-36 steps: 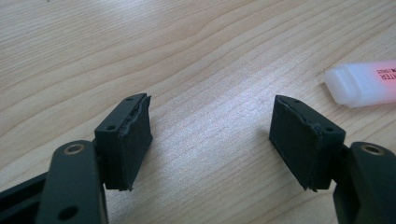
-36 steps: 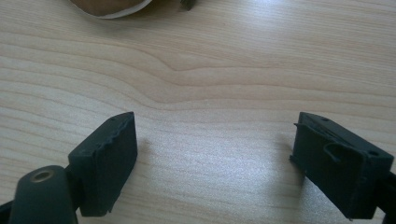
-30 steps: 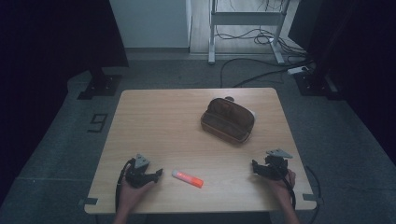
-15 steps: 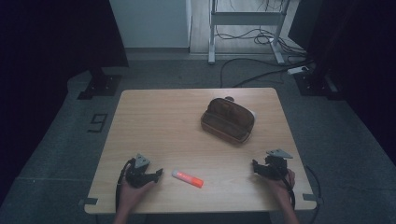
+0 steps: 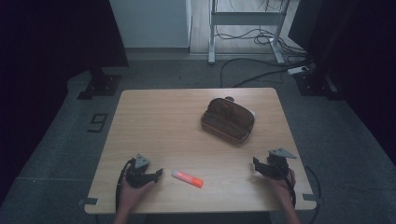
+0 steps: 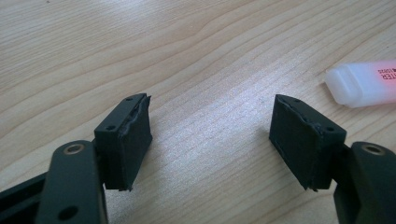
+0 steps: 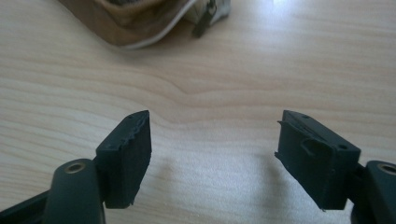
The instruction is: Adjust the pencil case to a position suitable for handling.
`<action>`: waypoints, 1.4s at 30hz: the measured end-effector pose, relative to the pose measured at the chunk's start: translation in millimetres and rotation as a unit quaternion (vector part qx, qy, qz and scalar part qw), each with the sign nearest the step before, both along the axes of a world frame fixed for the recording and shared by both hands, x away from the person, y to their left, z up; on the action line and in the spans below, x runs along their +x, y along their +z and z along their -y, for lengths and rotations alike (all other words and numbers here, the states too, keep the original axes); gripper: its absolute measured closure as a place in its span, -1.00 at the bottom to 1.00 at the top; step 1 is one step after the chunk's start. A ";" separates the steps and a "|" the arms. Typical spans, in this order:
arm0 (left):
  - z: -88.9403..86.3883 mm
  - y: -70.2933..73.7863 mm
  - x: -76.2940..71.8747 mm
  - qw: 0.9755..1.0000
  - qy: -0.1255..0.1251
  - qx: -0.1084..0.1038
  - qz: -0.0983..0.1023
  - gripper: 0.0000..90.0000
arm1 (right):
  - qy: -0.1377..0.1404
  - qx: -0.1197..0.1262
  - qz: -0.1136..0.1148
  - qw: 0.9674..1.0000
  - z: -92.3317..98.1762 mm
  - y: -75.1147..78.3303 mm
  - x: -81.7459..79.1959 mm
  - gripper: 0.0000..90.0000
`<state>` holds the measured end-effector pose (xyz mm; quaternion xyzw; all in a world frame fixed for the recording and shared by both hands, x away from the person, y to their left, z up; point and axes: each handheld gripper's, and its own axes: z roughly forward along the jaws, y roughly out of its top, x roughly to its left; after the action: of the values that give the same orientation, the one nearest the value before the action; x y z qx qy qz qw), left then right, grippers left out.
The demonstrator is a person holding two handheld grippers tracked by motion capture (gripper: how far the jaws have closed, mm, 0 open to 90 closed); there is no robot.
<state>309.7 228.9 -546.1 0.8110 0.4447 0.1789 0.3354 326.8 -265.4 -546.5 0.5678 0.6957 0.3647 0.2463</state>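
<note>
— So, how stands the left hand-held gripper (image 5: 158, 173)?
— Its jaws are wide apart, empty, low over the worktop (image 5: 163, 126); the orange-white marker (image 5: 187, 178) lies just beside it.
— And the right hand-held gripper (image 5: 256, 163)?
— Also spread wide, holding nothing; the brown pouch (image 5: 228, 120) lies ahead, apart.

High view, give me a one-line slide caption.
Two open handheld grippers, left gripper and right gripper, flank an orange highlighter near an open brown pouch.

Orange marker (image 5: 187, 178) lies between two tools; brown pouch (image 5: 228, 120) sits farther back
</note>
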 end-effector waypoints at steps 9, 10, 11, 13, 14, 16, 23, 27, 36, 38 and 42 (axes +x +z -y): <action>-0.1 0.0 0.0 1.000 0.000 0.000 0.000 -0.36 | 0.007 0.011 0.014 1.000 -0.5 7.2 3.9 -0.37; -0.1 0.0 0.0 1.000 0.000 0.000 0.000 -0.36 | 0.009 0.012 0.016 1.000 -2.1 9.8 5.5 -0.36; 0.0 0.0 0.0 1.000 0.000 0.000 0.000 -0.36 | 0.011 0.010 0.019 1.000 -3.0 11.5 6.4 -0.36; 0.0 0.0 0.0 1.000 0.000 0.000 0.000 -0.36 | 0.014 0.009 0.022 1.000 -4.1 13.3 7.2 -0.35; 0.1 0.0 -0.1 1.000 0.000 0.000 0.000 -0.36 | 0.019 0.010 0.028 0.999 -6.0 17.6 8.6 -0.35; 0.0 0.0 0.0 1.000 0.000 0.000 0.000 -0.36 | 0.021 0.014 0.032 0.999 -6.8 19.8 9.2 -0.34; -0.1 0.0 0.1 1.000 0.000 0.000 0.000 -0.36 | 0.035 0.025 0.043 0.998 -11.0 36.2 20.4 -0.30; -0.1 0.0 0.1 1.000 0.000 0.000 0.000 -0.36 | 0.043 0.028 0.045 0.998 -14.0 40.9 26.9 -0.28; -0.1 0.0 0.1 1.000 0.000 0.000 0.000 -0.36 | 0.049 0.028 0.047 0.997 -18.3 46.4 38.1 -0.28; -0.1 0.0 0.0 1.000 0.000 0.000 0.000 -0.36 | 0.047 0.030 0.047 0.997 -18.7 47.4 43.1 -0.28; -0.1 0.0 0.1 1.000 0.000 0.000 0.000 -0.36 | 0.045 0.033 0.048 0.997 -18.2 49.9 49.9 -0.28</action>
<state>309.8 229.0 -546.1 0.8111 0.4444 0.1790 0.3354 376.7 -247.1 -496.6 0.5253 0.6957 0.4249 0.2440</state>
